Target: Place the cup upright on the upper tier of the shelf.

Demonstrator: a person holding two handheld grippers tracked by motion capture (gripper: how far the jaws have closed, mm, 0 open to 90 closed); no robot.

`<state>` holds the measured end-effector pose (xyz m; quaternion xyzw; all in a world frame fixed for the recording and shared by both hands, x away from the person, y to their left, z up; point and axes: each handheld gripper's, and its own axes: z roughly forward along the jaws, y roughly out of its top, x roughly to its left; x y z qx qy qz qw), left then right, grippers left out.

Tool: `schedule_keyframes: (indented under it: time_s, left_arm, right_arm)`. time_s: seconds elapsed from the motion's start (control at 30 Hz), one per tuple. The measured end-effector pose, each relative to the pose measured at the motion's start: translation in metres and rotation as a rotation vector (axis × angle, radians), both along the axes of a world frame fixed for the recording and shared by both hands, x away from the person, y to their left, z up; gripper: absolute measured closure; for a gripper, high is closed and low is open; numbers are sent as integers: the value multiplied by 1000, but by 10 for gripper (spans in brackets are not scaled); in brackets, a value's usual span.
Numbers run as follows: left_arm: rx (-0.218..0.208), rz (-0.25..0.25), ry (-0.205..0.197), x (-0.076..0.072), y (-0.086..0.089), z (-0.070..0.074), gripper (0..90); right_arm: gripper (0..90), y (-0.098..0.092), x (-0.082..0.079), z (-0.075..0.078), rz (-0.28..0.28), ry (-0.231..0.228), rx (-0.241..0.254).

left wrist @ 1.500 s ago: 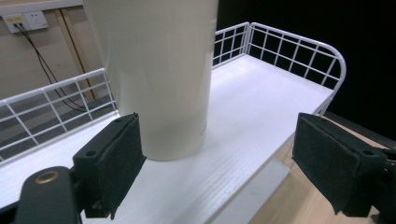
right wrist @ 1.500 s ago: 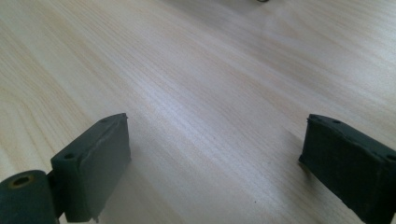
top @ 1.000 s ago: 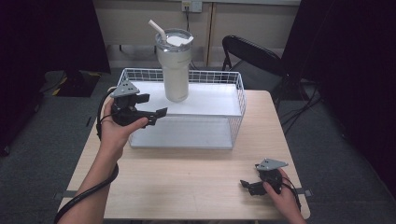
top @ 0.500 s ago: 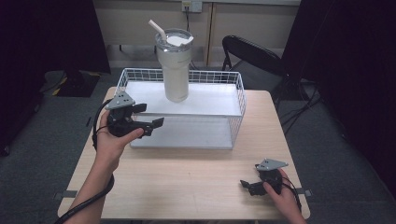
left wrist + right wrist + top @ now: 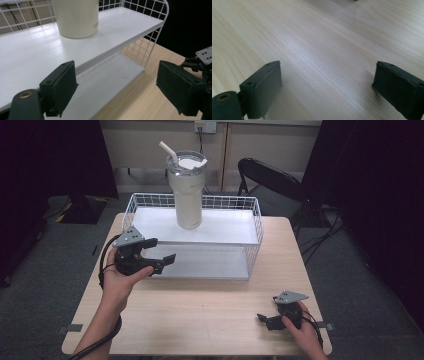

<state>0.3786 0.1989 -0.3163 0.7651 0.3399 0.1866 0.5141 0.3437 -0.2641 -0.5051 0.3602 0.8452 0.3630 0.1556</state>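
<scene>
1. A person's left gripper [image 5: 159, 260] is hovering at the front left corner of a white wire shelf rack [image 5: 252, 227], its jaws spread wide and gripping nothing; in the left gripper view the two black pads [image 5: 60, 86] are framing the edge of the white upper shelf [image 5: 30, 57].
2. The cream tumbler [image 5: 186, 190], fitted with a lid and a straw [image 5: 167, 150], is standing upright on the upper shelf toward the back, well apart from the left gripper.
3. The right gripper [image 5: 265, 319] is resting low over the wooden table [image 5: 200, 320] near its front right corner, jaws likewise wide apart and empty.
4. The tumbler is tall and looks top-heavy, so a pad brushing its side on the way in is likely to tip it against the rack's rear wire wall or topple it.
5. A reach at this low height is risking a jaw catching the shelf edge or the wire mesh, jolting the rack and rocking the cup.
6. A grip taken too high could be pressing on the lid or the straw instead of the body, letting the cup slip.
</scene>
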Motion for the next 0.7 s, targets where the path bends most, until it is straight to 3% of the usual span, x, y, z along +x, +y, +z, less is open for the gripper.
schedule_keyframes:
  time_s: [0.7]
  left_arm:
    - [-28,-7,74,-12,0,-64,159]
  right_arm:
    - [77,1,-4,0,4,1,2]
